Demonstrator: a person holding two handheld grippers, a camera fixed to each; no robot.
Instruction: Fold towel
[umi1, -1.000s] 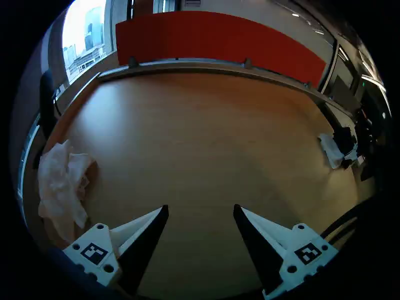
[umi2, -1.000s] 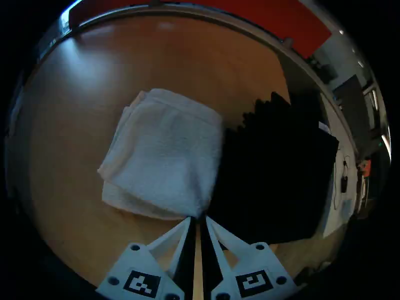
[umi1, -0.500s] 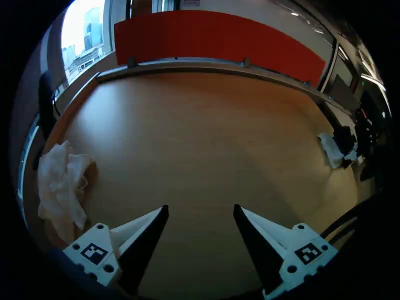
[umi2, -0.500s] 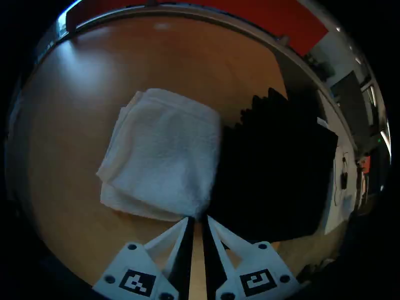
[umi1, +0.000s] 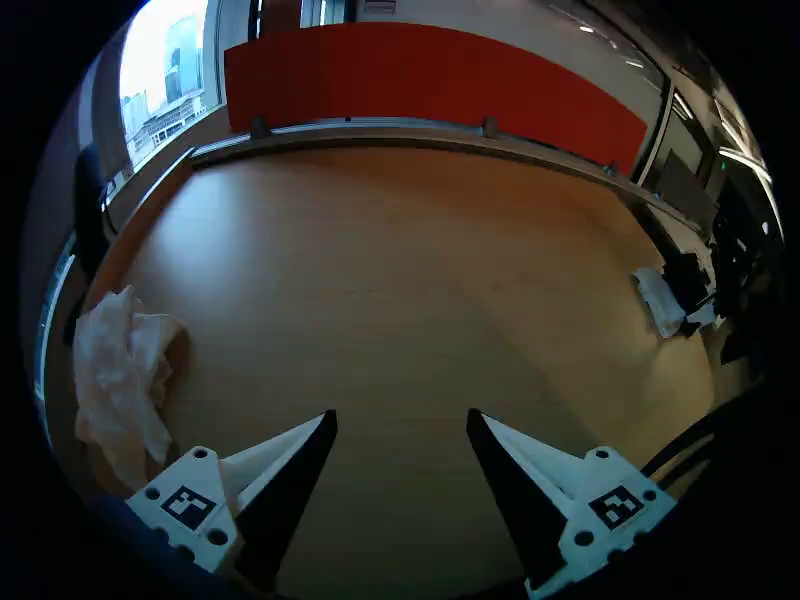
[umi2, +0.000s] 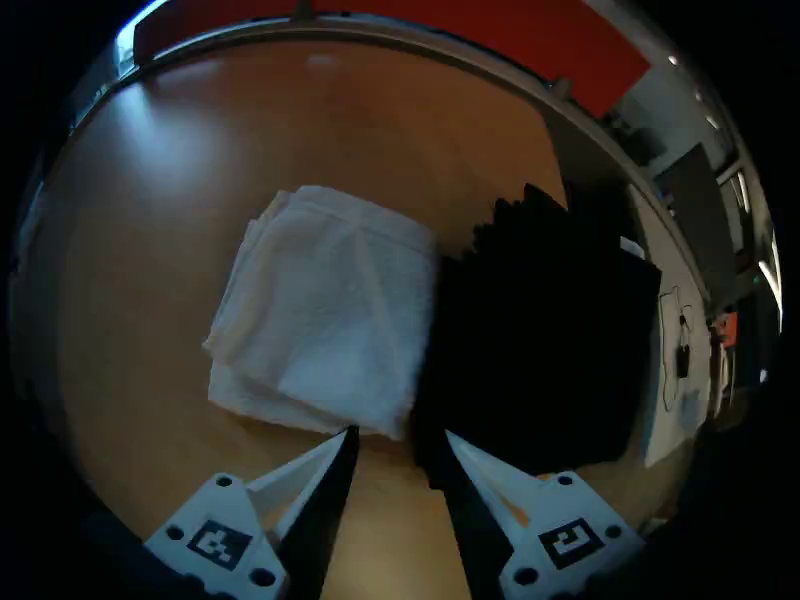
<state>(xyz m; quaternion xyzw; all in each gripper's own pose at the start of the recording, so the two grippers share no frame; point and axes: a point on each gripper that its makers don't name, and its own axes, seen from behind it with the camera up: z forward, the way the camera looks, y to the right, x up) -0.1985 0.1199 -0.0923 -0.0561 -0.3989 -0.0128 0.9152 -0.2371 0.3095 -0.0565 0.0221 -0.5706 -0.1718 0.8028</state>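
A white towel (umi2: 325, 325), folded into a thick square, lies on the wooden table (umi2: 180, 170) in the right gripper view. Its right edge rests against a stack of black folded cloth (umi2: 545, 350). My right gripper (umi2: 397, 445) hovers just in front of the towel's near corner, open, with nothing between its fingers. In the left gripper view my left gripper (umi1: 400, 425) is open over bare table (umi1: 400, 280). A crumpled white towel (umi1: 125, 375) lies at the table's left edge, left of the left finger.
A red partition (umi1: 430, 75) runs along the table's far edge. Small white and dark items (umi1: 675, 300) sit at the far right of the table. A window (umi1: 165, 65) shows at the upper left. A neighbouring desk with cables (umi2: 680, 360) lies beyond the black stack.
My right gripper has opened and let go of the folded towel's near corner, drawing back slightly. The left gripper has barely moved.
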